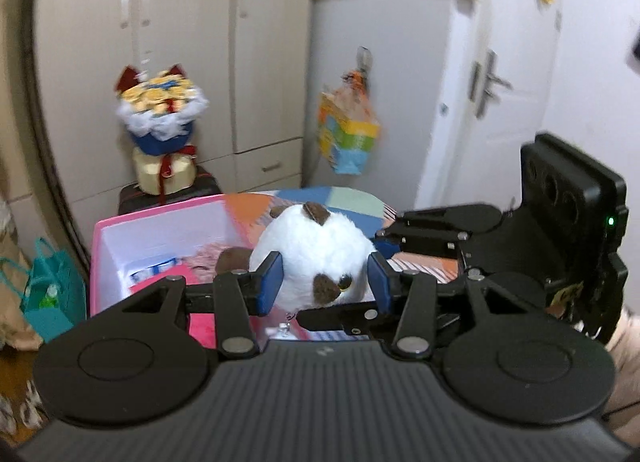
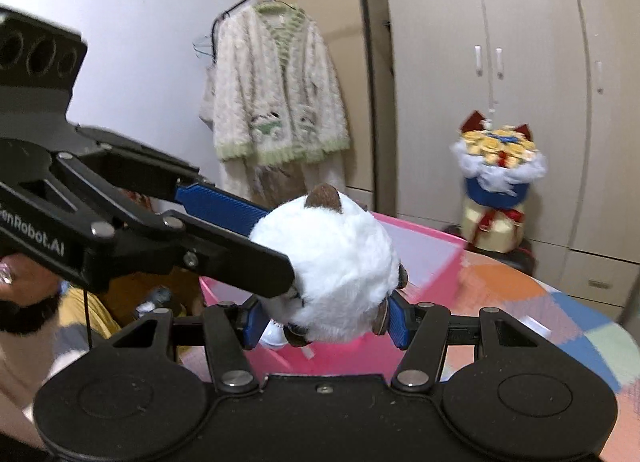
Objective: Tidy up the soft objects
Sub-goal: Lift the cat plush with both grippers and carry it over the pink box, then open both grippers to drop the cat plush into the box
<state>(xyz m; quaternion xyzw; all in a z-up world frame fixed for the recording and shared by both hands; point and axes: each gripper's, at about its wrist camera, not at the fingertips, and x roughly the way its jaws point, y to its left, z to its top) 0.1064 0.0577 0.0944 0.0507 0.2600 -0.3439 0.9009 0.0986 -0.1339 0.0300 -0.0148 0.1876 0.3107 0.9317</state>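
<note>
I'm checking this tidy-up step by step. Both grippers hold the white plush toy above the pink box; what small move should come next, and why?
Probably carry the plush toy forward a little over the pink box, then lower it. Both the left gripper and right gripper are shut on it, and the open box lies just beyond and below it, with some items already inside.

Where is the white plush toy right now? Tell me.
The white plush toy sits centre in both wrist views, pinched by the left claw and right claw, above the pink box.
</note>
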